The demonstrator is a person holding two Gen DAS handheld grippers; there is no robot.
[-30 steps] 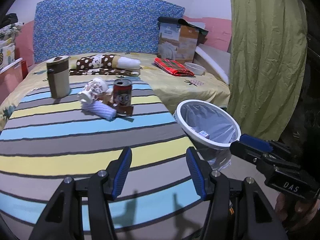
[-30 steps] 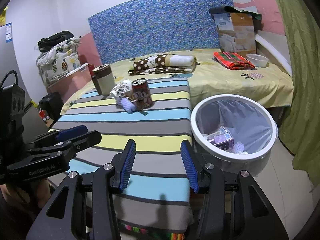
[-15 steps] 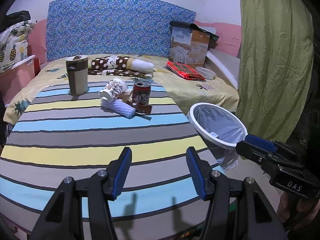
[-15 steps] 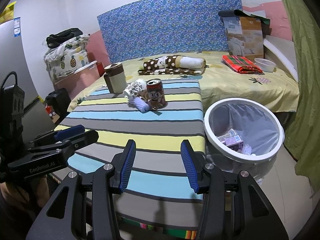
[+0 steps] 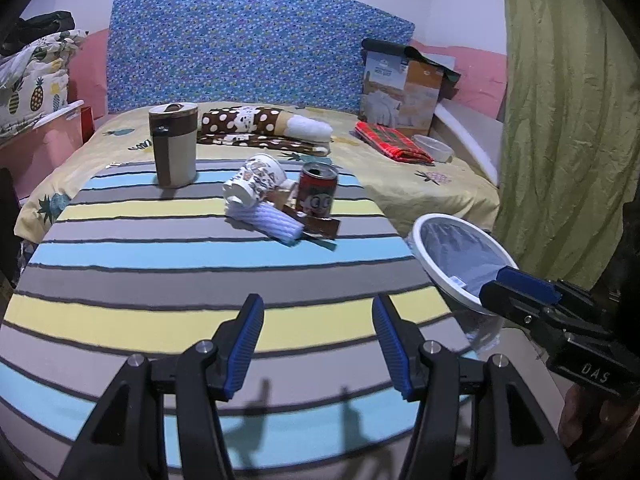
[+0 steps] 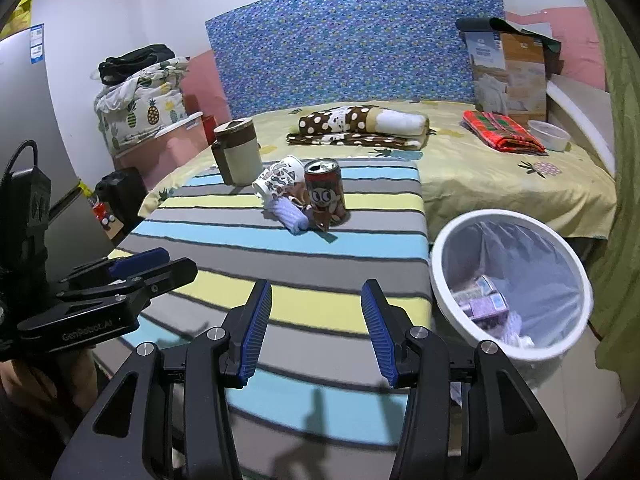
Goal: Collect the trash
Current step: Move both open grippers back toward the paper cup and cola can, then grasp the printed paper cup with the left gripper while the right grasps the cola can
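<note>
A cluster of trash lies mid-bed on the striped blanket (image 5: 120, 248): a red drink can (image 5: 318, 194) (image 6: 325, 195) standing upright, a patterned paper cup (image 5: 256, 182) (image 6: 280, 178) on its side, a ribbed white cup (image 5: 274, 222) (image 6: 291, 216) lying in front, and a brown wrapper (image 5: 320, 227). A white-rimmed bin (image 6: 512, 284) (image 5: 452, 256) with a clear liner stands off the bed's right side and holds small boxes. My left gripper (image 5: 318, 334) and right gripper (image 6: 316, 316) both hover open and empty over the blanket's near end, well short of the trash.
A tall brown-and-cream lidded mug (image 5: 174, 144) stands behind the trash at the left. Folded dotted bedding (image 5: 264, 126), a red plaid cloth (image 5: 390, 142), a bowl (image 6: 548, 134) and a carton (image 5: 402, 88) sit farther back. A green curtain (image 5: 560, 120) hangs at the right.
Both views have drawn back from the bed, so the trash cluster and bin appear farther away and shifted right. Both grippers' jaws stay as wide as before.
</note>
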